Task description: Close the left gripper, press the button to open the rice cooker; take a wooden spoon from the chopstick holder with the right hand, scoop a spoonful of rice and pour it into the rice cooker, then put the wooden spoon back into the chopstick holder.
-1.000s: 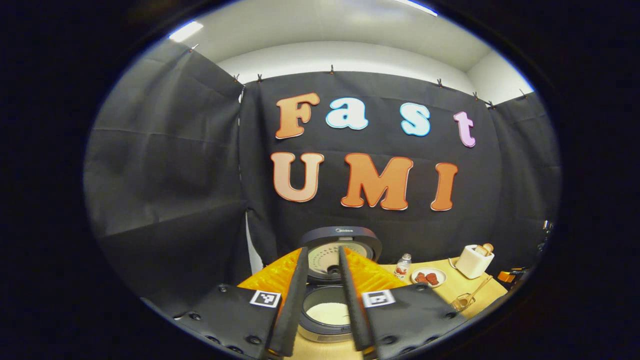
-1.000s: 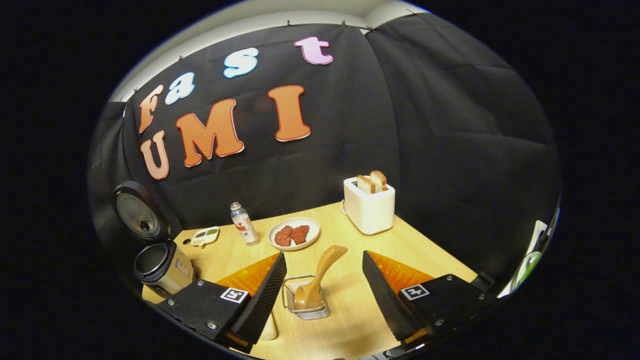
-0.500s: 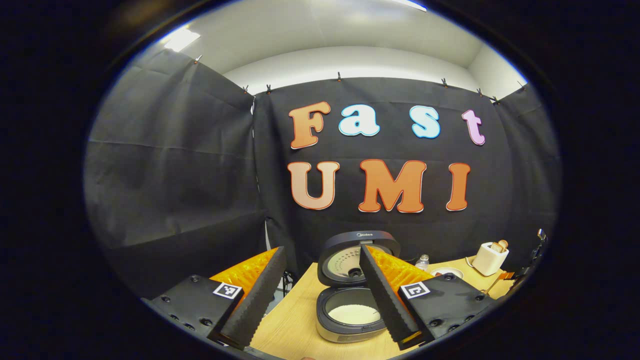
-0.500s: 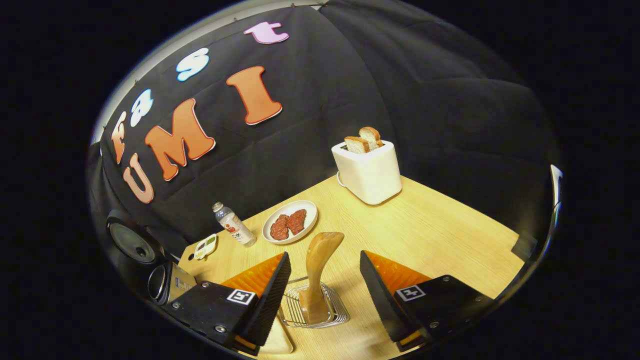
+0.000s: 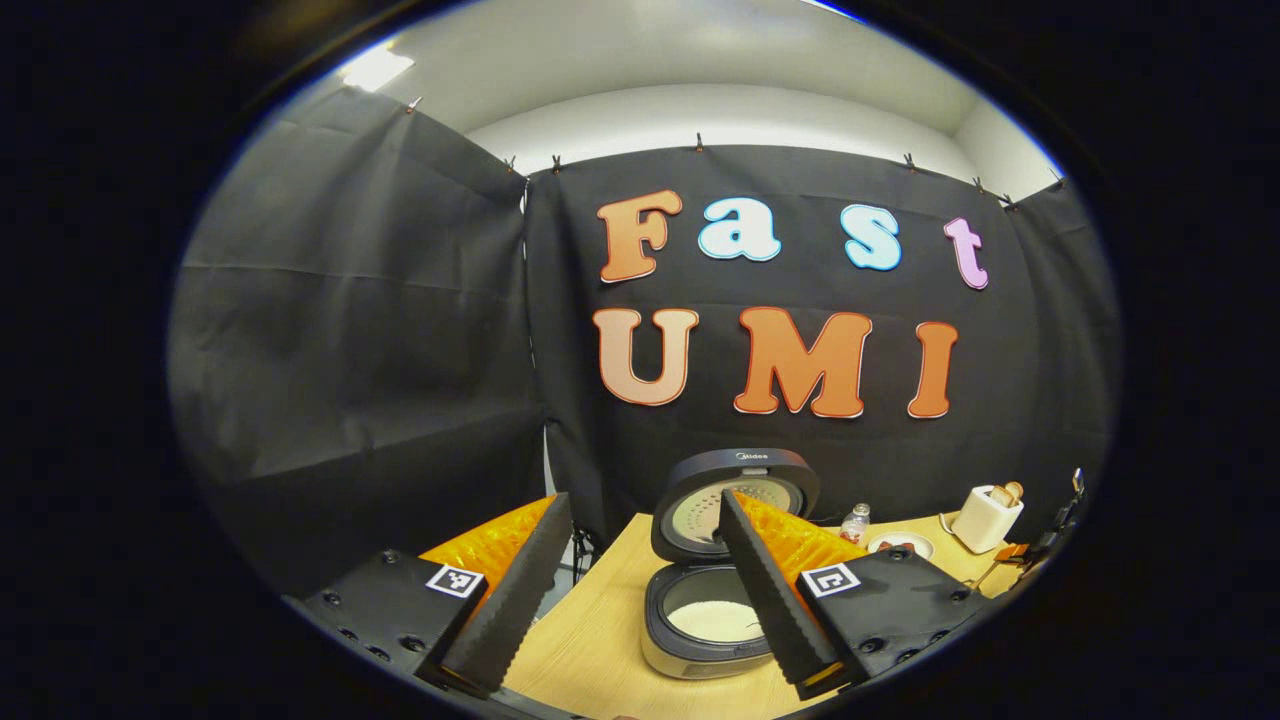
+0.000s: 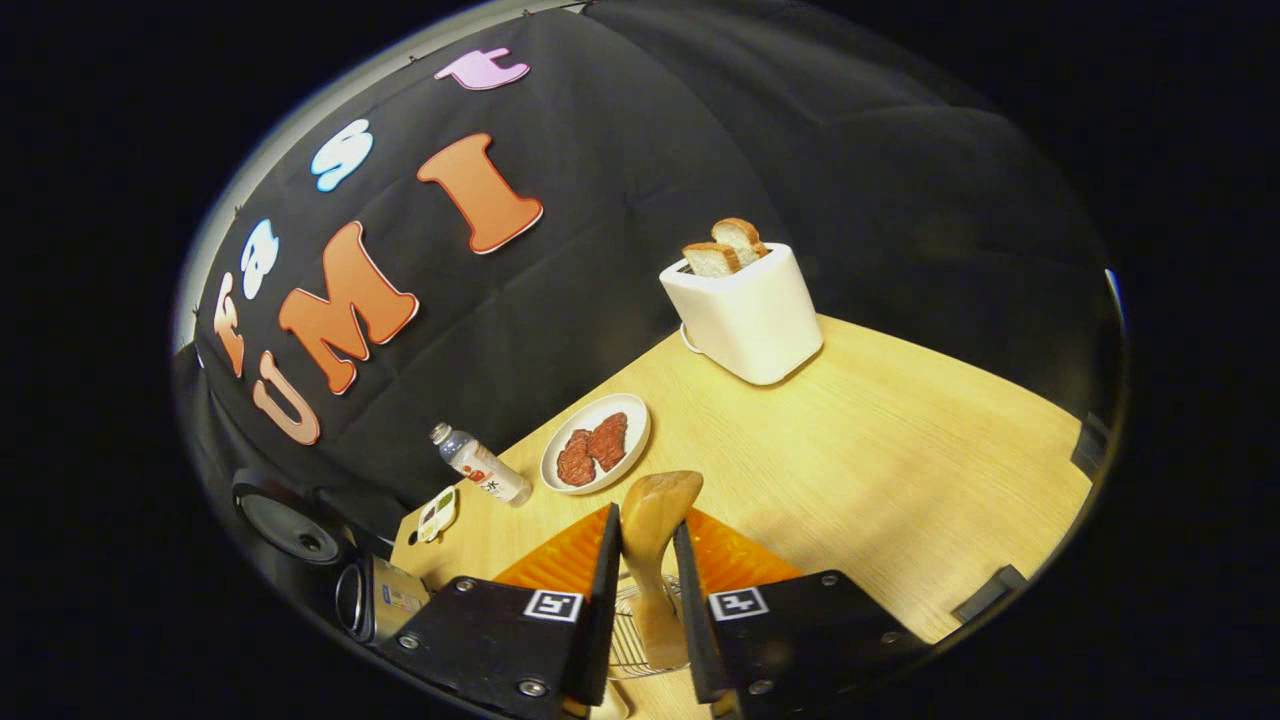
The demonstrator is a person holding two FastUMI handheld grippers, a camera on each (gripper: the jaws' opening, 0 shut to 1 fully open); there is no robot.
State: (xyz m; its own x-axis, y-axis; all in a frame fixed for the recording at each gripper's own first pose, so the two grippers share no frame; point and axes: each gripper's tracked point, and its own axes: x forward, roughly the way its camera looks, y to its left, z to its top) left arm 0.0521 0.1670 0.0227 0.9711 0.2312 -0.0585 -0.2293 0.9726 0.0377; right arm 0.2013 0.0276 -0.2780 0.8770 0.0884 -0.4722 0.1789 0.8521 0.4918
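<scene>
Left gripper view: my left gripper [image 5: 640,590] hangs with its fingers spread wide and nothing between them. The cooker [image 5: 712,620] stands on the table [image 5: 590,640] ahead at 1 o'clock, lid [image 5: 735,505] raised upright, rice showing pale in the pot. I judge the button step done.

Right gripper view: my right gripper [image 6: 645,600] has its fingers drawn in on either side of the spoon [image 6: 655,530], whose handle rises upright between them from the wire holder [image 6: 635,655] at 6 o'clock. The fingers lie against the handle; I take them to be gripping it, though how firmly I cannot tell. The cooker [image 6: 375,600] sits at 8 o'clock, a plate [image 6: 595,455] of reddish pieces at 11 o'clock, a bottle [image 6: 480,470] beside it, a toaster [image 6: 745,310] farther off at 1 o'clock.

Step in hand, as I judge it: taking the spoon from the holder. Next I must lift it straight up until the bowl clears the wire rim, keeping the grip square so the handle does not swivel, then carry it to the rice supply, which I cannot place with certainty
</scene>
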